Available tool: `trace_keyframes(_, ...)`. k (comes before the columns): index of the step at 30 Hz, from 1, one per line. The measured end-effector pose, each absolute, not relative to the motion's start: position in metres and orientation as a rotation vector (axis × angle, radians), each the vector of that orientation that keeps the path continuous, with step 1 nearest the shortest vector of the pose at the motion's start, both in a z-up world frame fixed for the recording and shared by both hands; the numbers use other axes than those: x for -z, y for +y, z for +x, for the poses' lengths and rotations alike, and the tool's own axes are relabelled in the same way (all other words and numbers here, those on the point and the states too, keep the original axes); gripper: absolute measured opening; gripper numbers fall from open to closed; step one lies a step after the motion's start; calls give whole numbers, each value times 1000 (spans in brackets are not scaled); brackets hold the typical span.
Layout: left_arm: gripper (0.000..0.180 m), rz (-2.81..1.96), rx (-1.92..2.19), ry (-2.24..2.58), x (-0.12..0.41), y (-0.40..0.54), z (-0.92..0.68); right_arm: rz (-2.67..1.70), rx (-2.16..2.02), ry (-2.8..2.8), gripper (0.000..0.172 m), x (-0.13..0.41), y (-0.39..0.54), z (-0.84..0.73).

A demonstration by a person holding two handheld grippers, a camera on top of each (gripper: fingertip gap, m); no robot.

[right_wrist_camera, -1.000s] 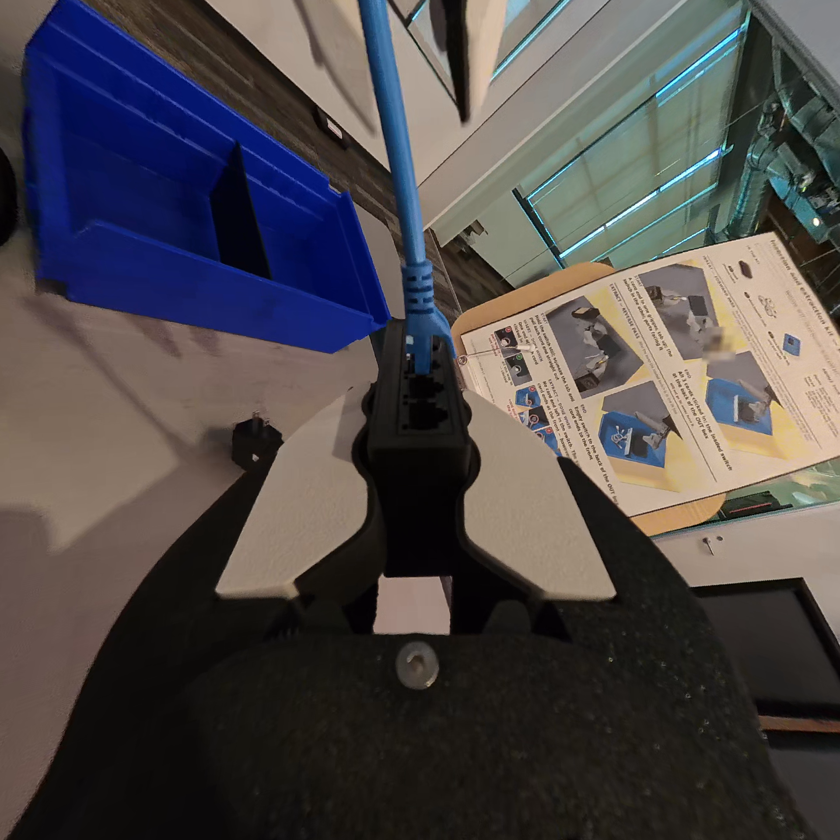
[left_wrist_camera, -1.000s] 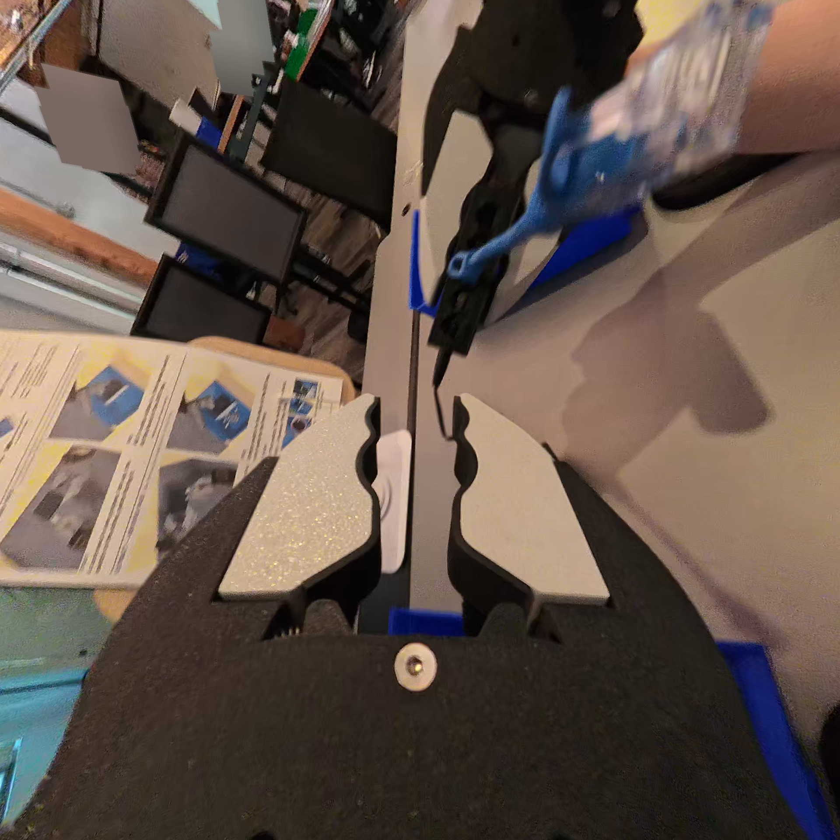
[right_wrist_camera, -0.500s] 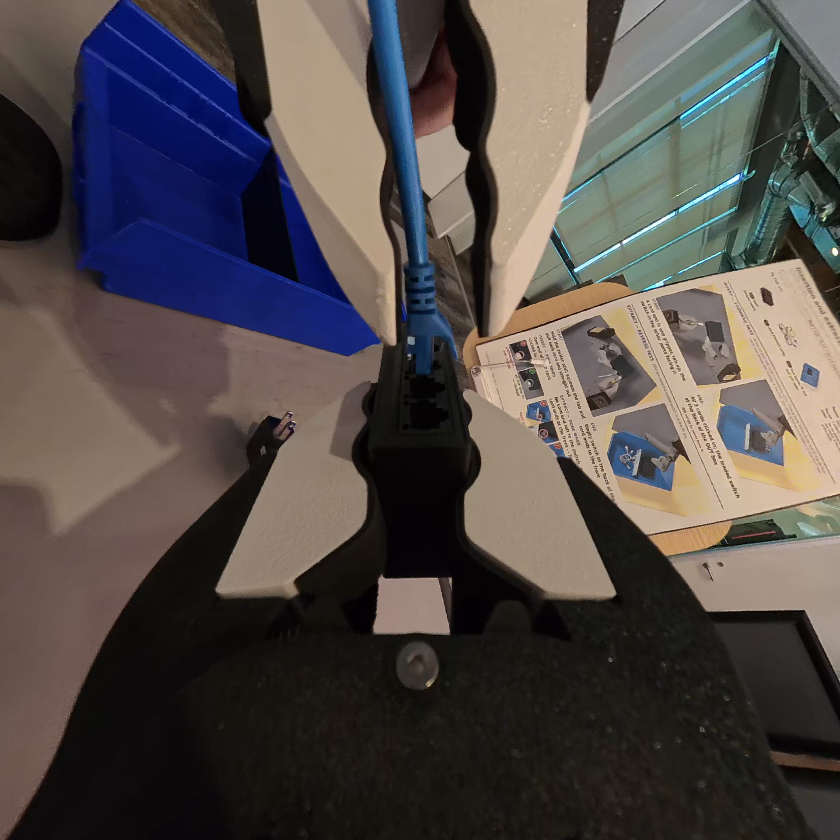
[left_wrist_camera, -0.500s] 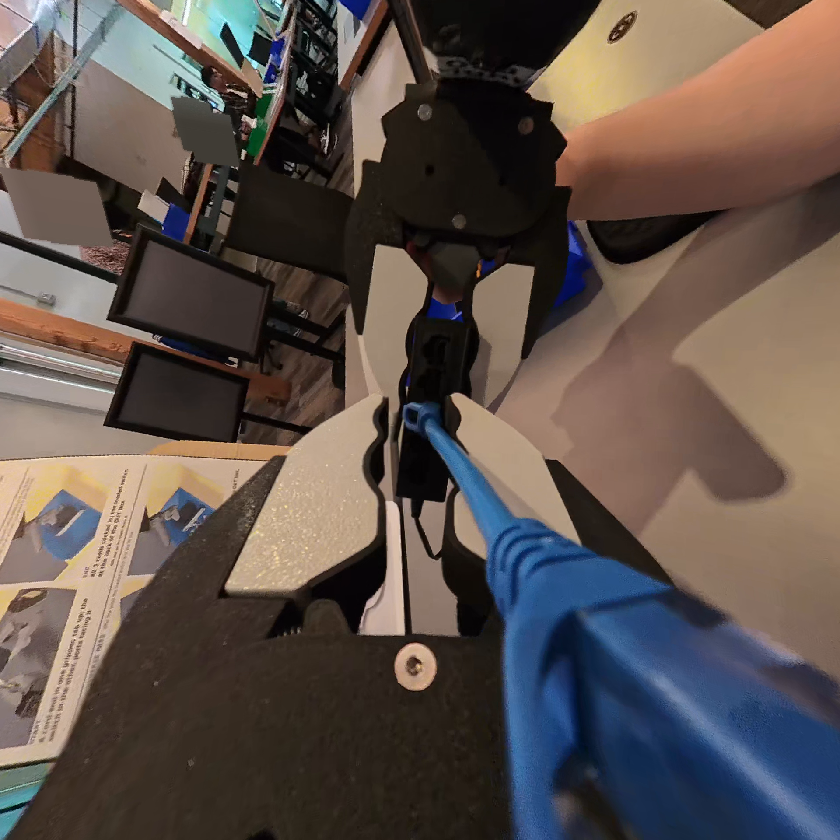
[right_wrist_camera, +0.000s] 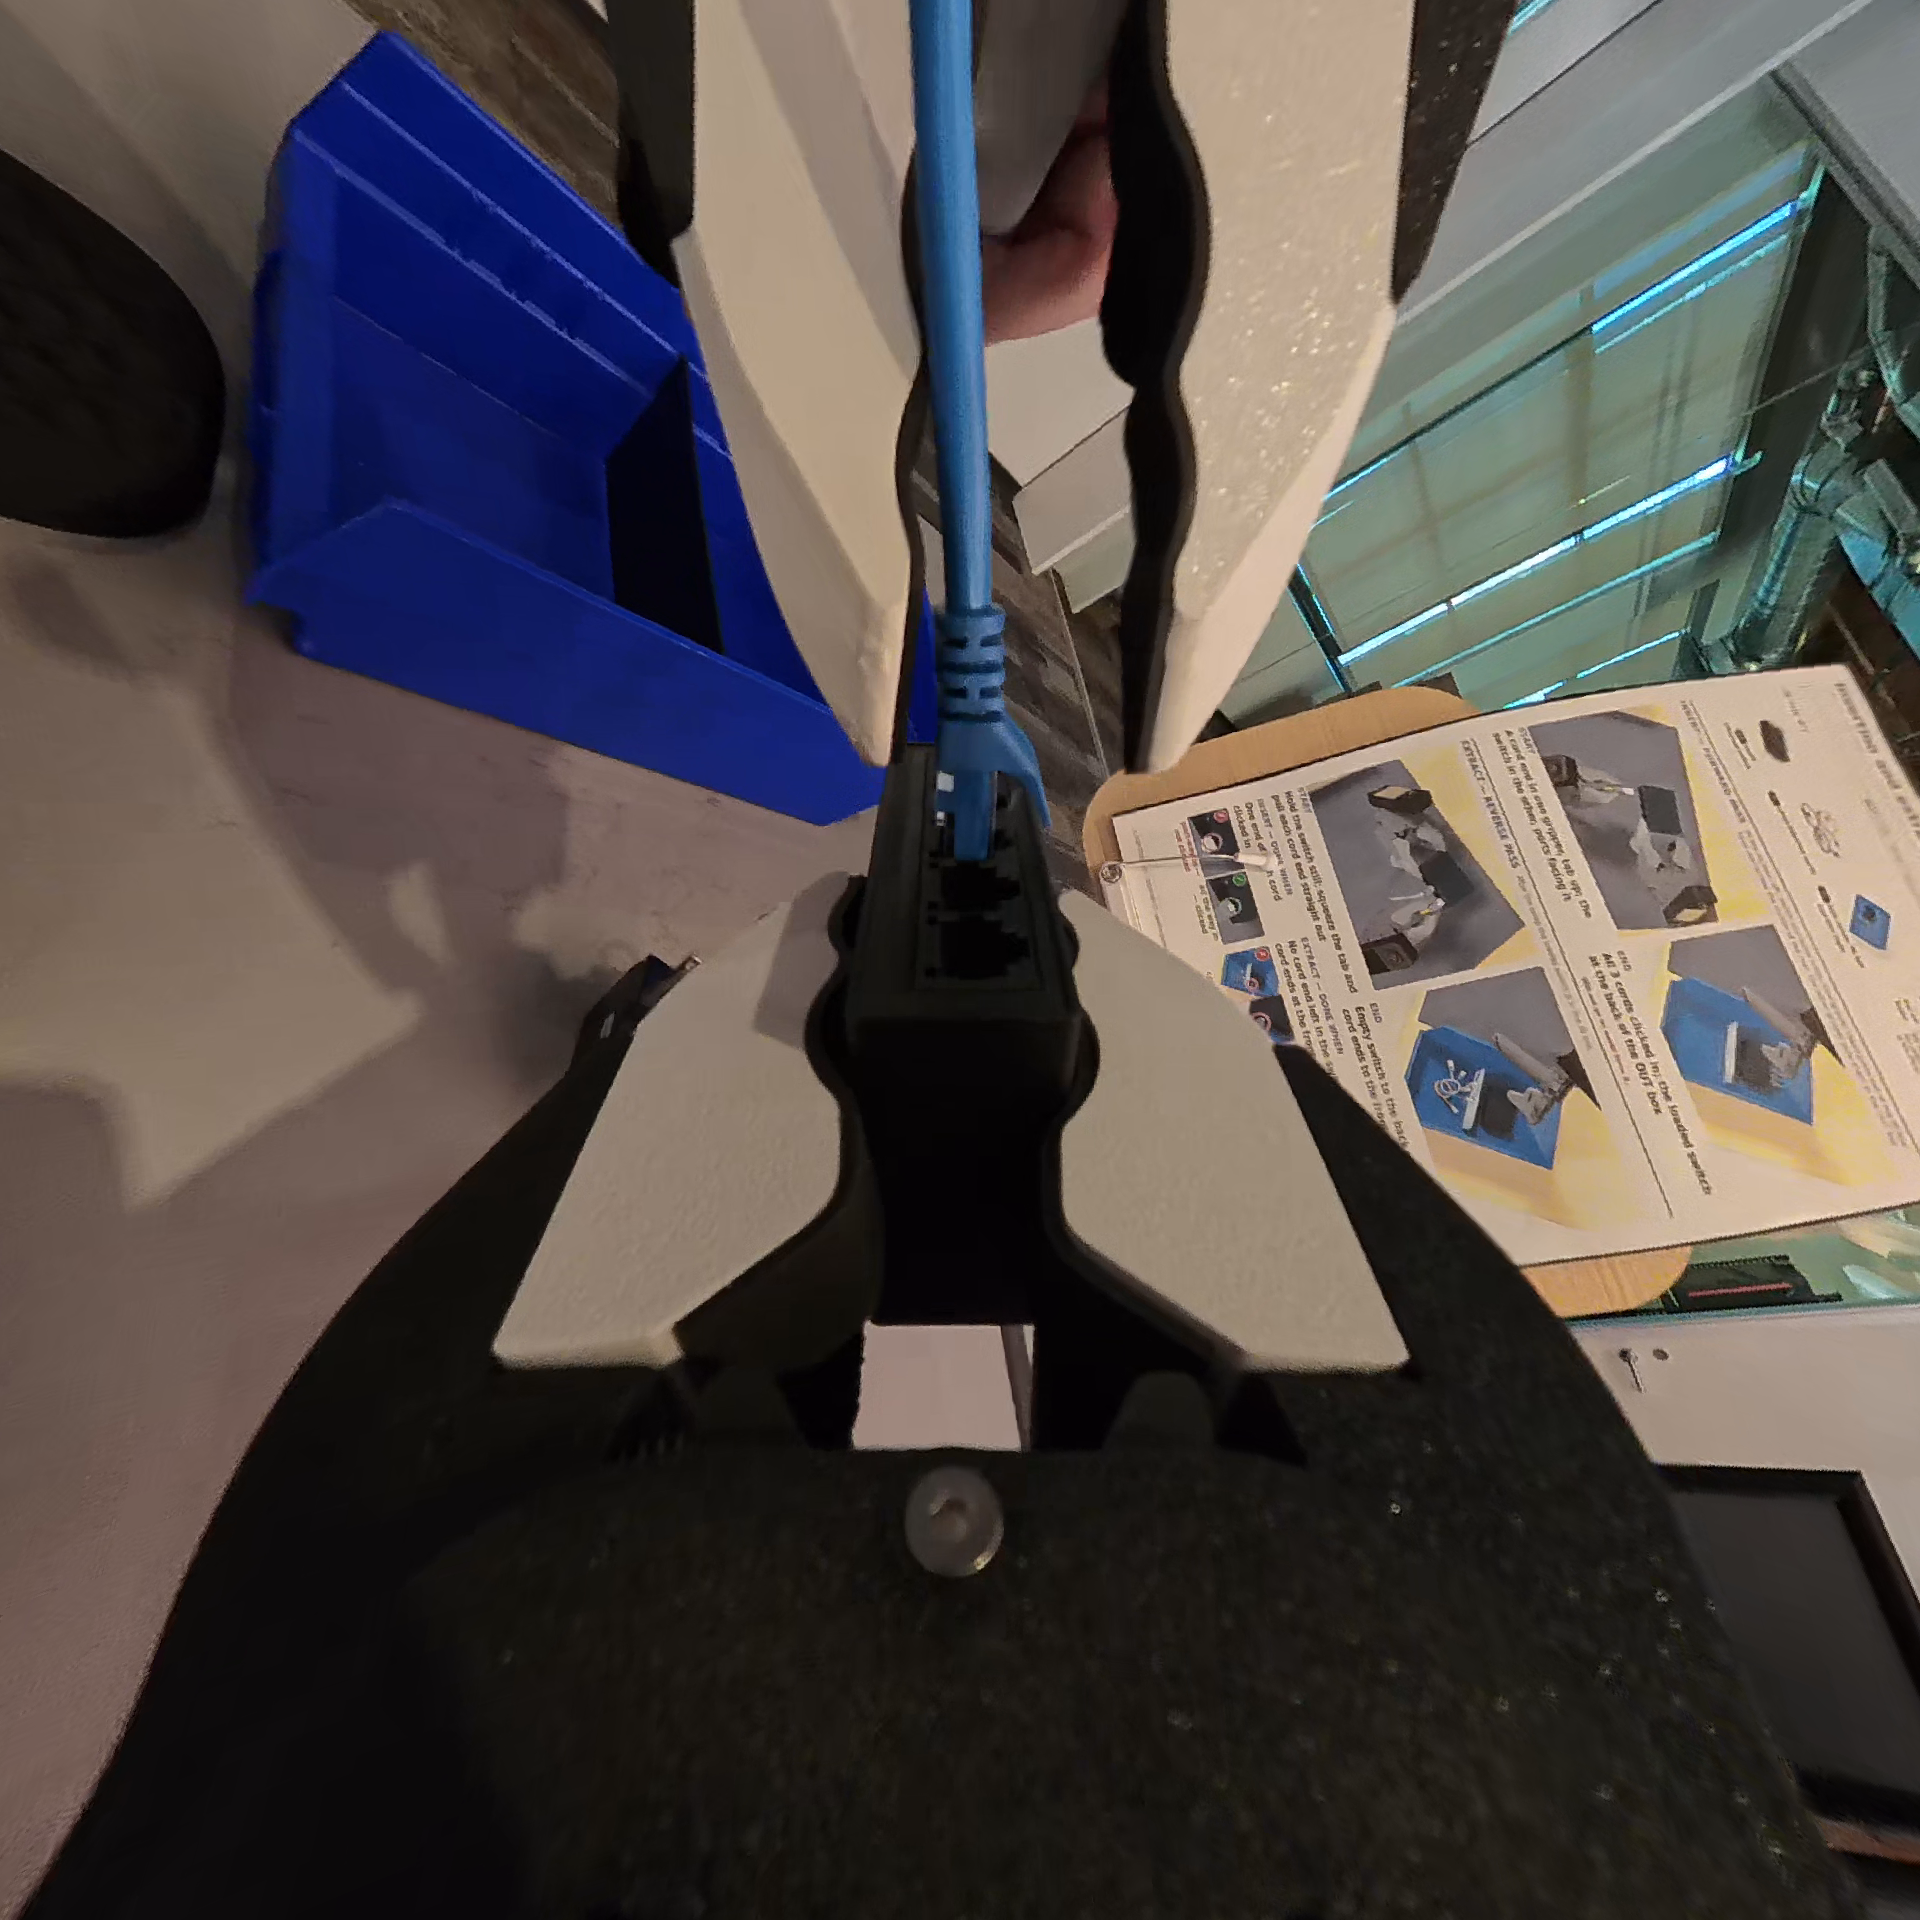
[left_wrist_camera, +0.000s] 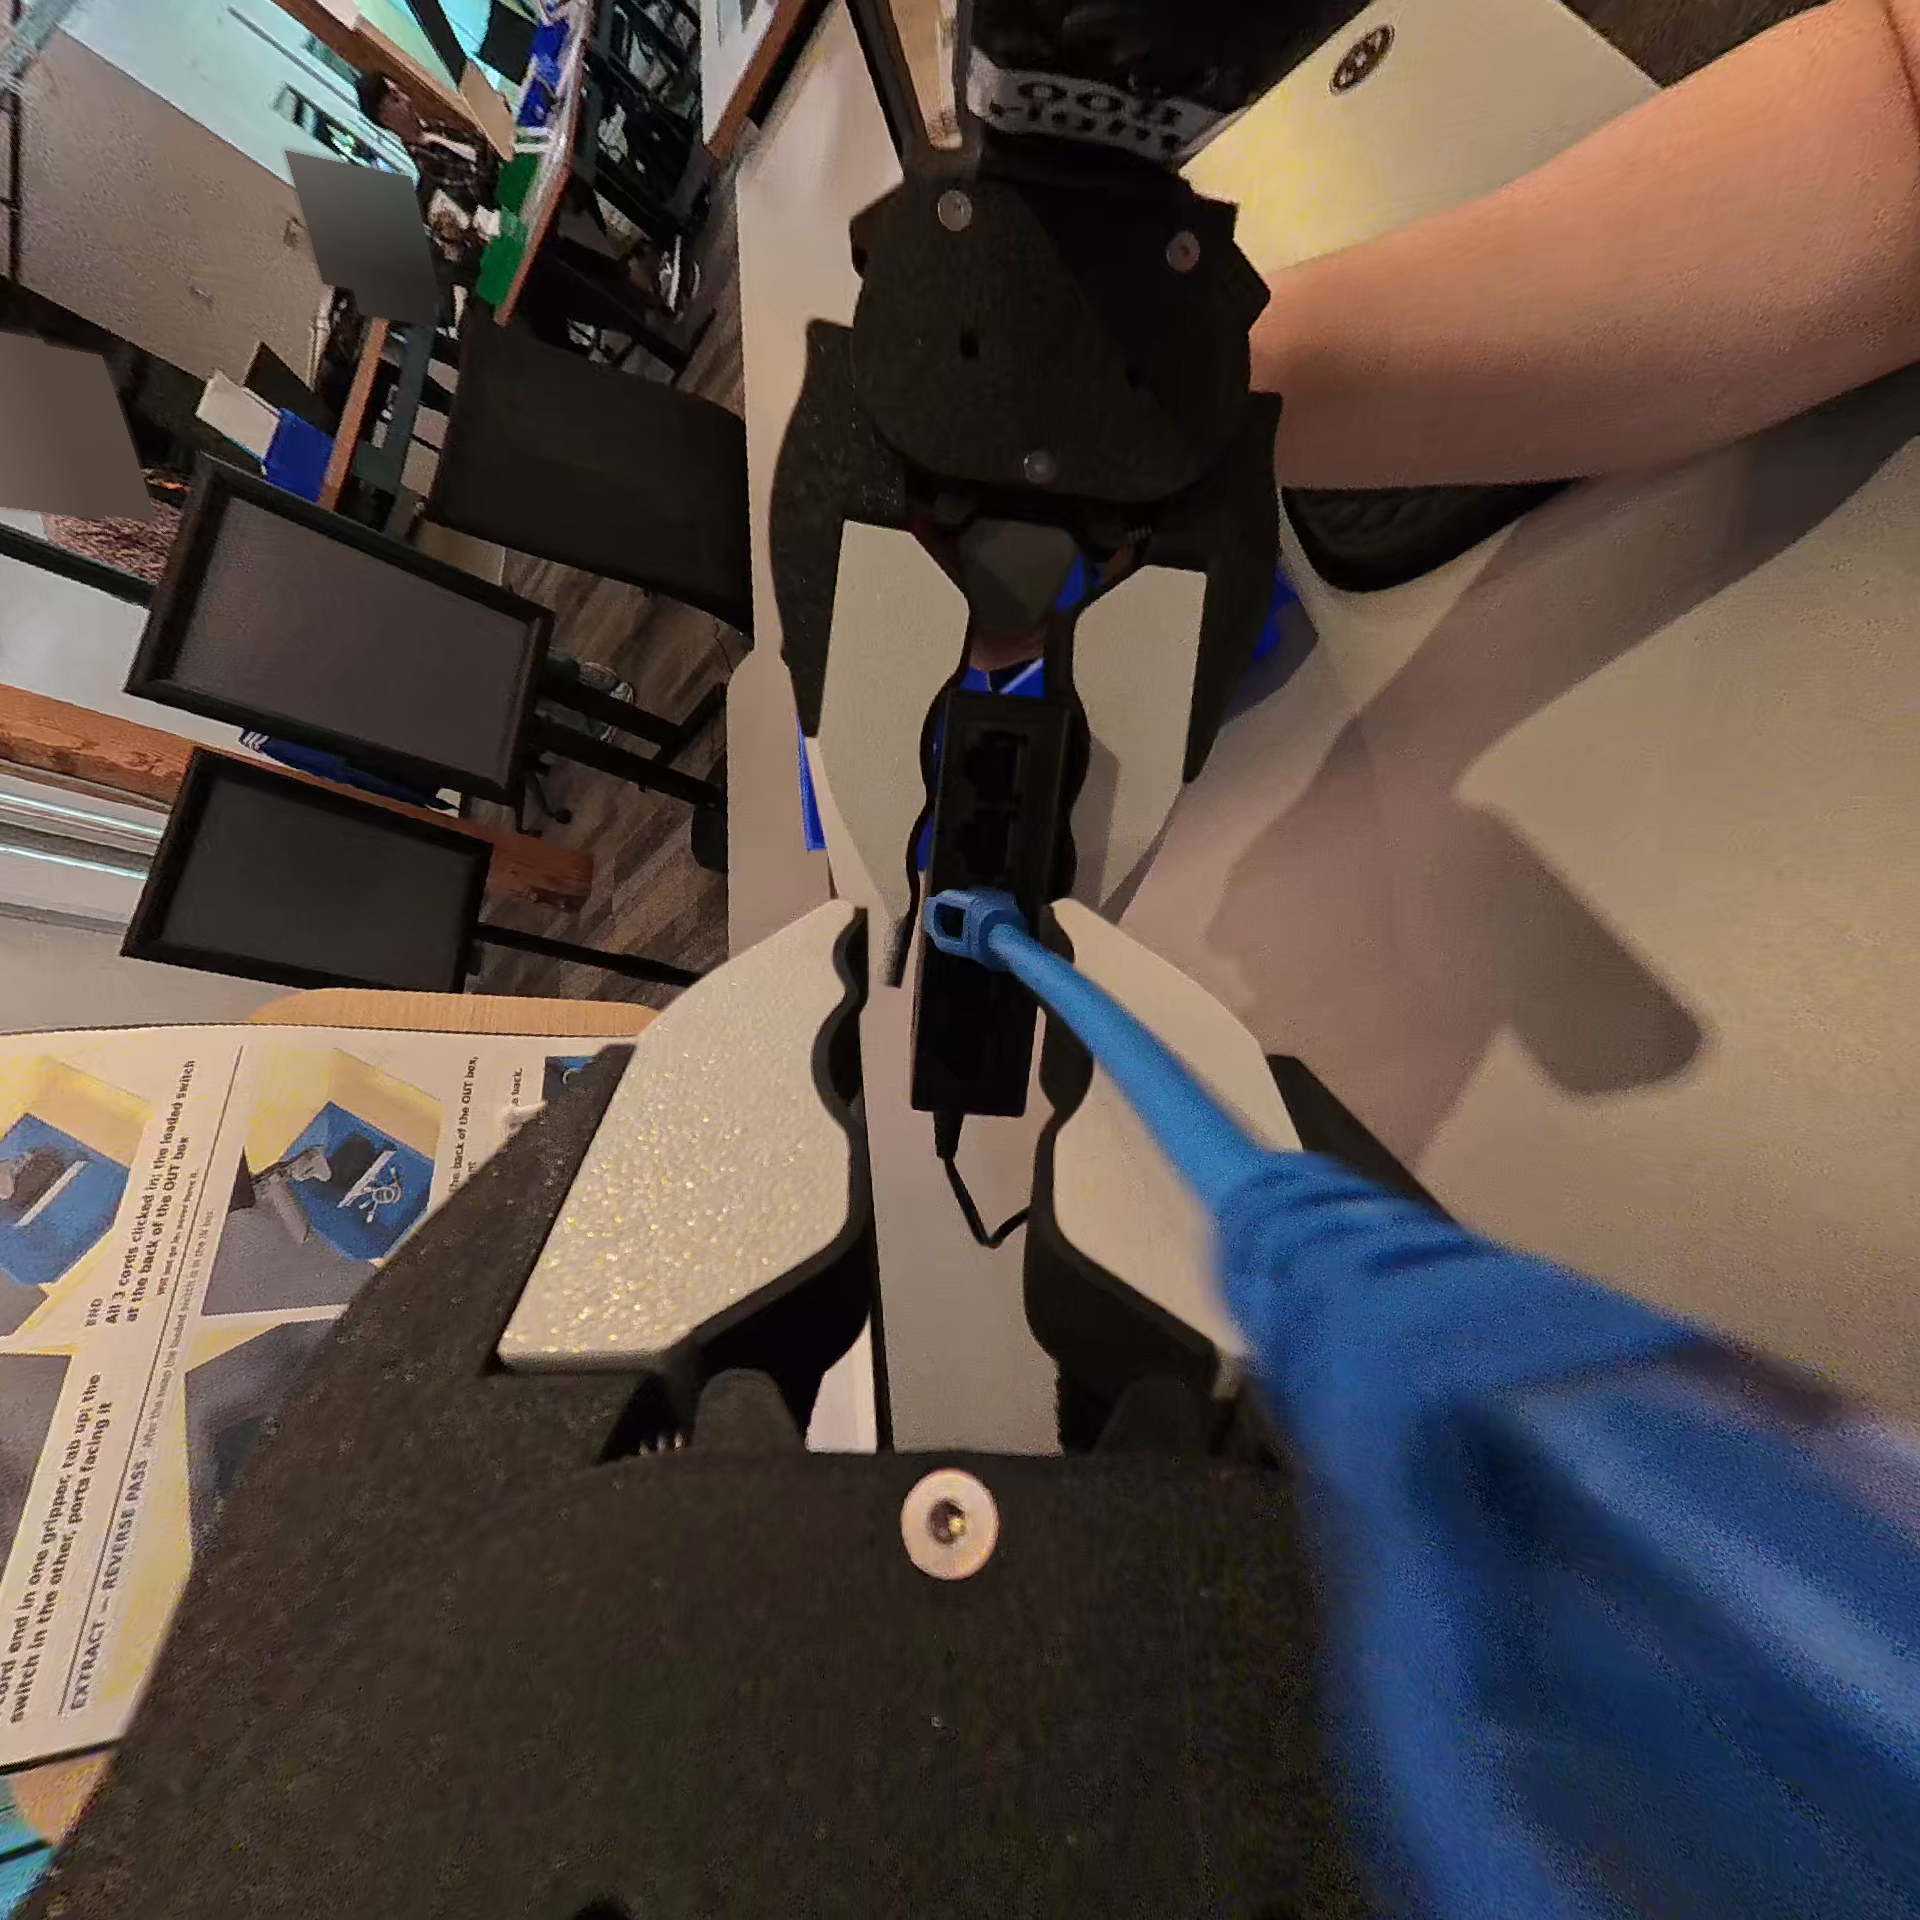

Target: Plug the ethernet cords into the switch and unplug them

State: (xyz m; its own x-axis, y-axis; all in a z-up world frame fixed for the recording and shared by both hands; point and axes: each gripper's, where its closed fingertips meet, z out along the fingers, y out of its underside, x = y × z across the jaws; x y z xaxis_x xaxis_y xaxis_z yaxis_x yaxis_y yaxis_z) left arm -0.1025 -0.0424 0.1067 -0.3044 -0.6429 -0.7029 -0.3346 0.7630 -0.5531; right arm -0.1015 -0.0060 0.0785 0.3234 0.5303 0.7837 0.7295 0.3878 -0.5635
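My right gripper (right_wrist_camera: 951,935) is shut on the black switch (right_wrist_camera: 956,1091), ports facing away from it. A blue ethernet cord (right_wrist_camera: 945,312) is plugged into a far port by its blue connector (right_wrist_camera: 971,675). My left gripper (left_wrist_camera: 956,935) faces the switch (left_wrist_camera: 987,790) head-on and is open. The connector (left_wrist_camera: 966,920) and the cord (left_wrist_camera: 1143,1091) lie between its fingers, which do not press on them. In the right wrist view the left gripper (right_wrist_camera: 1013,727) shows from above with the cord near one finger and a gap at the other. The right gripper (left_wrist_camera: 987,831) shows in the left wrist view.
A blue bin (right_wrist_camera: 468,468) stands on the grey table (right_wrist_camera: 208,935) behind the switch. An instruction sheet (right_wrist_camera: 1558,987) lies on a board to the side. A thin black power cord (left_wrist_camera: 977,1205) hangs from the switch. A person's arm (left_wrist_camera: 1558,312) reaches over the table. One gripper's finger ends stand about 4 cm off the other's.
My left gripper has come up to the switch, with the blue cord now between its fingers. Its fingers stand wider apart than half a second ago. The right gripper keeps its hold.
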Motion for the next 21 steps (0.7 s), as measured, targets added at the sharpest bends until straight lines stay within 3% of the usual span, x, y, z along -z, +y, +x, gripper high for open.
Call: trace_keyframes(21, 15, -762, 372, 1942, -99, -46, -103, -1265, 127, -1345, 30, -78, -11, -111)
